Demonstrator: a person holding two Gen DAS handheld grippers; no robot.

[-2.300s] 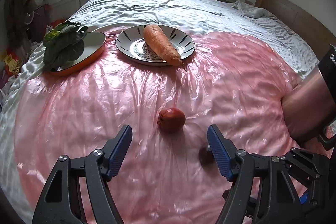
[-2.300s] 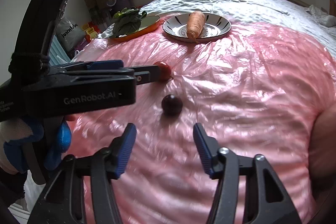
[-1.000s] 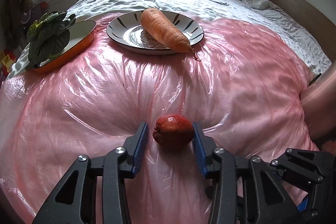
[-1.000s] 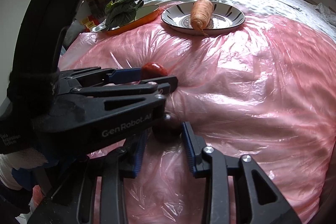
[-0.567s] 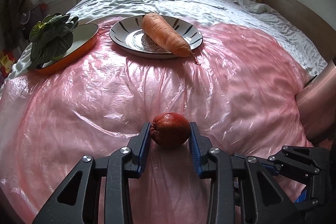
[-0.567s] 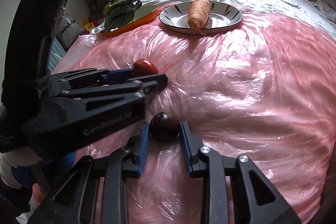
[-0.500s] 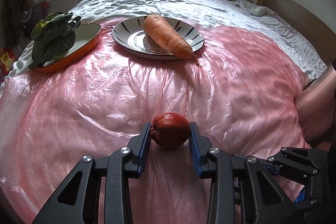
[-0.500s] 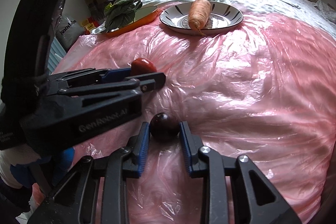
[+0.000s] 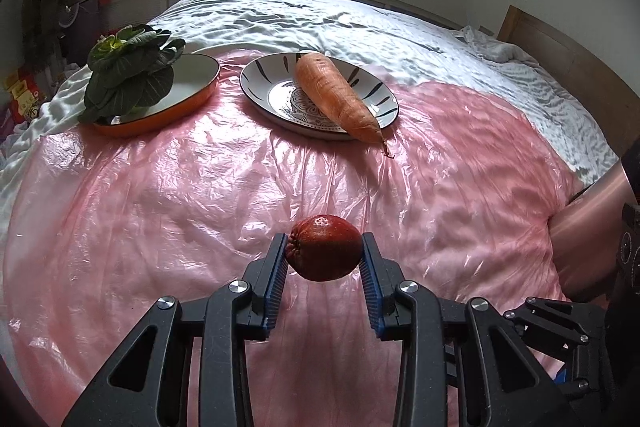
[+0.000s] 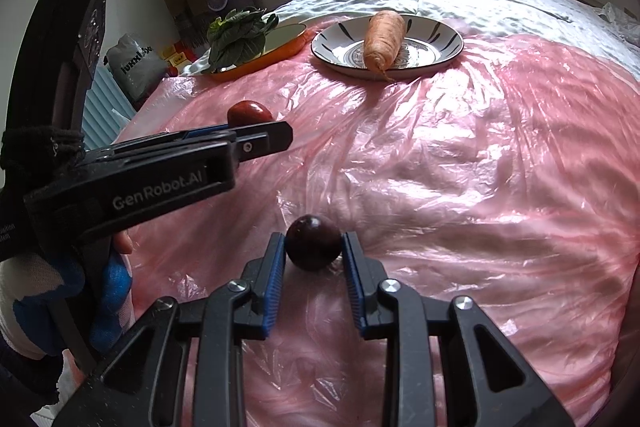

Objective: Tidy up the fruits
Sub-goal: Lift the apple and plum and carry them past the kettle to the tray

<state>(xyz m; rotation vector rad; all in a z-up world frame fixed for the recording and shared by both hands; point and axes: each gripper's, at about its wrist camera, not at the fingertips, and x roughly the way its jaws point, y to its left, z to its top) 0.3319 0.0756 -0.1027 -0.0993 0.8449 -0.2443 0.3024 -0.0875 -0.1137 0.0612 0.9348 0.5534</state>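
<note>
Two fruits, one per gripper. Left wrist view: left gripper (image 9: 323,258) has its blue pads (image 9: 275,281) clamped on either side of a red fruit (image 9: 323,253), dimpled end facing left, gripped across its middle so it sits level; it looks lifted just clear of the pink plastic sheet (image 9: 192,195), though contact underneath is hard to judge. Far side of the sheet: striped plate (image 9: 260,83) with a carrot (image 9: 335,95) lying diagonally, tip overhanging the near rim, and just left of it an orange dish (image 9: 192,83) holding a leafy green vegetable (image 9: 128,75), so veg are already sorted by dish and the fruits likely head to one of them; which one can't be told. Exact fruit type unclear, maybe a small pomegranate or a blood orange. At the right edge a copper-coloured cylinder (image 9: 588,227) is cut off, unidentifiable. Right wrist view: right gripper (image 10: 313,251) has fingers closed on a dark purple round fruit (image 10: 313,242), plum-like, held low over the sheet (image 10: 460,167); whether it rests on the plastic is hidden by the fruit itself. The left gripper (image 10: 256,131) crosses the left of the view, side-on, with the red fruit (image 10: 250,113) only partly visible above its fingers, grip hidden here. Gloved hand (image 10: 48,299) on its handle is cut off by the frame. Plate (image 10: 440,39), carrot (image 10: 383,41), dish (image 10: 292,39) and greens (image 10: 238,41) sit well apart beyond.
</note>
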